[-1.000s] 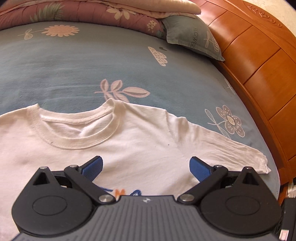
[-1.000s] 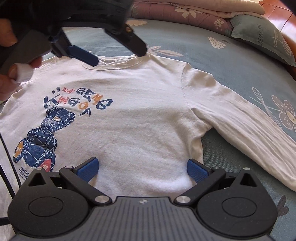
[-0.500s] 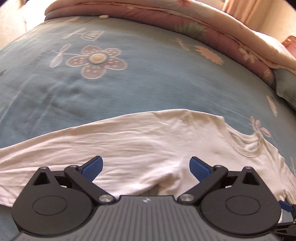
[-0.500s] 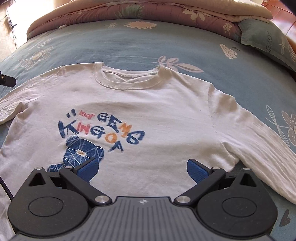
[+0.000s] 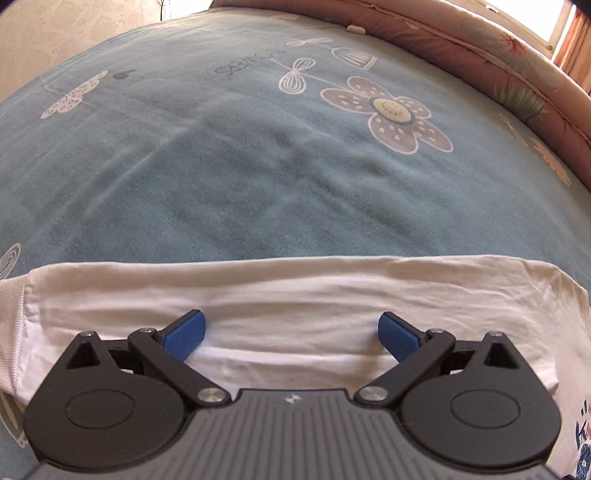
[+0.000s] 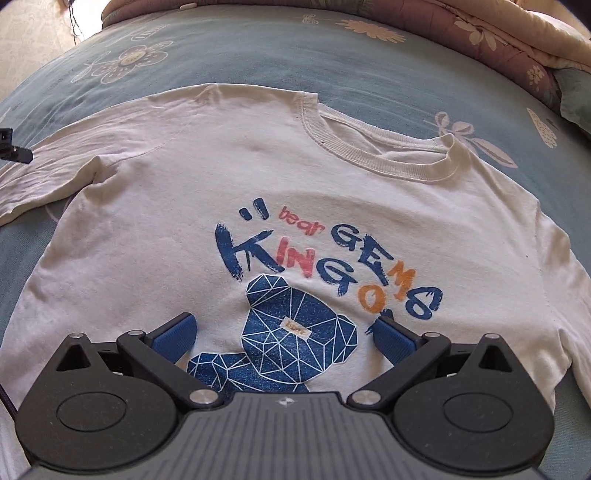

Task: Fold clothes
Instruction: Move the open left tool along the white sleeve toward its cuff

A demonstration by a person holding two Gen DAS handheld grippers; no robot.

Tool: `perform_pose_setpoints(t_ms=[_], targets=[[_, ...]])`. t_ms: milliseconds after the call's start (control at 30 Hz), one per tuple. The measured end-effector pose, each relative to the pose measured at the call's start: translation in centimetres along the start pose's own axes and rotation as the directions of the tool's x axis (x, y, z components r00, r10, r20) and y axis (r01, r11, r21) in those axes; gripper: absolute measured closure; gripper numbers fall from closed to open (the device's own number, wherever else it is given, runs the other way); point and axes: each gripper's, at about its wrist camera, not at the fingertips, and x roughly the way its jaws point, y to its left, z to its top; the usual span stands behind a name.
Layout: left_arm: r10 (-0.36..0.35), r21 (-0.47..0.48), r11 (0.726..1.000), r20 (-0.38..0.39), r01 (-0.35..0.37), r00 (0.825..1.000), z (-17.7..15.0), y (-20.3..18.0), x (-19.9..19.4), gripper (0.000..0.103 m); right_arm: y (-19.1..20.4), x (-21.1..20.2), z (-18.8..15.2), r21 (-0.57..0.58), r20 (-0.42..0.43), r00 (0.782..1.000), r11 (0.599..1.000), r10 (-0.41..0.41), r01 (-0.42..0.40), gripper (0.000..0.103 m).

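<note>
A white long-sleeved shirt point(image 6: 177, 221) with a blue bear print lies flat, front up, on the bed. Its left sleeve point(image 5: 295, 295) stretches across the left wrist view, cuff at the far left. My left gripper point(image 5: 291, 330) is open and empty, hovering just over the sleeve. My right gripper point(image 6: 282, 332) is open and empty over the bear print on the chest. A black part of the left gripper point(image 6: 14, 151) shows at the left edge of the right wrist view, by the sleeve.
The bed has a blue-grey sheet point(image 5: 258, 166) with flower prints. A pink folded quilt point(image 6: 480, 33) and a grey pillow point(image 6: 572, 96) lie at the head of the bed. A pale floor point(image 5: 74, 33) lies past the bed's edge.
My left gripper has swung left from the collar out along the left sleeve towards the cuff. My right gripper has shifted left from the right side seam to over the bear print.
</note>
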Motion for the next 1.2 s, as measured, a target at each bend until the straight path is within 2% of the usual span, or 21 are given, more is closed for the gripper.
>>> perform_pose_setpoints(t_ms=[100,200,333,433,567,667,733,900,967,1067,1200], targets=[[-0.01,0.057,0.998,-0.03,0.011,1.0,-1.5,0.7,-1.2,0.002,-0.3,0.1,-0.1,0.01,0.0,1.0,1.0,0.013,-0.013,0.0],[-0.033,0.069,0.997,-0.056,0.036,0.998,-2.0,1.6,-2.3,0.002,-0.3,0.1,-0.1,0.005,0.002,1.0,1.0,0.015,-0.015,0.0],[-0.019,0.003,1.0,-0.023,0.019,1.0,-1.5,3.7,-3.2,0.002,-0.2,0.2,0.0,0.009,0.001,1.0,1.0,0.01,-0.01,0.0],[0.022,-0.086,0.996,-0.053,-0.026,0.998,-1.8,6.3,-2.8,0.002,-0.2,0.2,-0.1,0.014,0.008,1.0,1.0,0.005,-0.005,0.0],[0.037,-0.113,0.993,-0.069,-0.045,0.997,-2.3,8.0,-3.9,0.002,-0.2,0.2,-0.1,0.015,0.005,1.0,1.0,0.005,-0.005,0.0],[0.037,-0.152,0.987,-0.028,-0.041,0.999,-2.2,9.2,-5.0,0.002,-0.2,0.2,-0.1,0.016,0.009,1.0,1.0,0.003,-0.003,0.0],[0.06,-0.168,0.983,-0.063,-0.07,0.996,-2.3,10.5,-4.7,0.002,-0.1,0.2,-0.2,0.017,0.013,1.0,1.0,0.0,0.0,0.0],[0.045,-0.071,0.996,-0.08,-0.051,0.996,-2.4,10.3,-5.4,0.002,-0.2,0.3,-0.1,0.016,0.006,1.0,1.0,0.001,-0.001,0.0],[0.032,-0.048,0.998,-0.048,-0.035,0.998,-1.8,10.0,-5.7,0.002,-0.1,0.3,-0.1,0.017,0.003,1.0,1.0,0.001,-0.001,0.0],[0.022,-0.042,0.999,-0.016,-0.022,1.0,-0.4,10.3,-4.8,0.002,-0.1,0.3,-0.2,0.017,0.007,1.0,1.0,-0.001,0.001,0.0],[0.03,-0.074,0.997,-0.024,-0.032,0.999,0.3,11.8,-2.4,0.002,0.0,0.3,-0.1,0.019,-0.001,1.0,1.0,-0.006,0.006,0.0]])
